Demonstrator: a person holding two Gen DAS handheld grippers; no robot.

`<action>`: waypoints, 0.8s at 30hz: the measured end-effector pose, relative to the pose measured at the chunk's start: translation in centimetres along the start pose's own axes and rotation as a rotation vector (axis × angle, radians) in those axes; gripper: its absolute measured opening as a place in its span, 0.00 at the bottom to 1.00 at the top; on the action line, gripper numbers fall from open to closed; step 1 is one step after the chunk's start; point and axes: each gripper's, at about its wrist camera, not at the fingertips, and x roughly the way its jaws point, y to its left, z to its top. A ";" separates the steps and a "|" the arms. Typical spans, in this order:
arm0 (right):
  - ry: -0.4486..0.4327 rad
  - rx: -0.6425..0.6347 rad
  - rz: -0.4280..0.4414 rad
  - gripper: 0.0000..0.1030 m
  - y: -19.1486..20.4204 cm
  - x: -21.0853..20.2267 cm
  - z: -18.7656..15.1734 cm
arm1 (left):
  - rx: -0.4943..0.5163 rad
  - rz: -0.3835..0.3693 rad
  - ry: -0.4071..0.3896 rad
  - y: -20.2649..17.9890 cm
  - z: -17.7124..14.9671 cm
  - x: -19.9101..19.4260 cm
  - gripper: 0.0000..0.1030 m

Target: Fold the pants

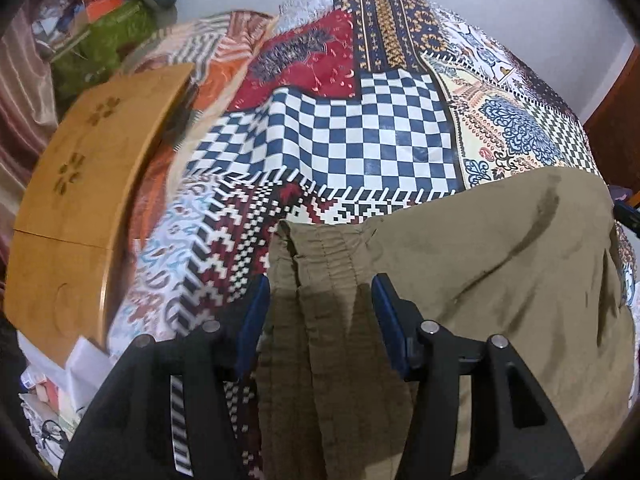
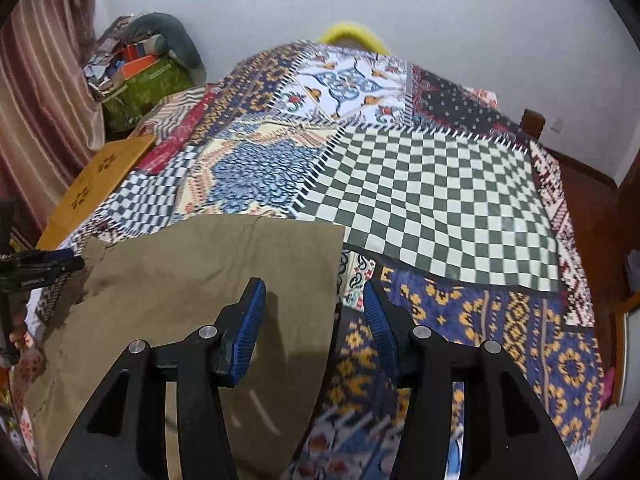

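Note:
Khaki pants point(image 1: 480, 264) lie folded on a patchwork bedspread point(image 1: 352, 136). In the left wrist view my left gripper point(image 1: 320, 300) is open, its blue pads straddling the gathered elastic waistband point(image 1: 320, 248) at the pants' left end. In the right wrist view the pants point(image 2: 192, 280) fill the lower left, and my right gripper point(image 2: 314, 300) is open above their straight right edge, one pad over the cloth, the other over the bedspread point(image 2: 440, 200). The left gripper point(image 2: 44, 264) shows at the far left edge by the waistband; its jaws cannot be judged there.
A wooden lap table point(image 1: 92, 168) lies on the bed's left side, also seen in the right wrist view point(image 2: 100, 176). A green bag with clutter point(image 2: 148, 84) and a curtain point(image 2: 44, 92) stand at the back left. A dark wooden bed frame point(image 2: 588, 208) runs along the right.

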 end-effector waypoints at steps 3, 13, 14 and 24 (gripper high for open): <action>0.020 0.028 0.014 0.46 -0.5 1.4 0.2 | 0.009 -0.010 0.024 0.0 0.7 1.2 0.50; -0.032 -0.032 0.041 0.16 1.2 1.4 -0.1 | 0.000 -0.006 0.025 -0.9 2.4 2.9 0.27; -0.033 -0.036 0.042 0.11 1.4 1.5 0.0 | 0.008 0.004 0.020 -1.1 2.4 2.8 0.22; 0.069 -0.006 0.025 0.25 1.2 4.0 0.8 | 0.094 0.064 0.000 -2.4 2.4 2.4 0.14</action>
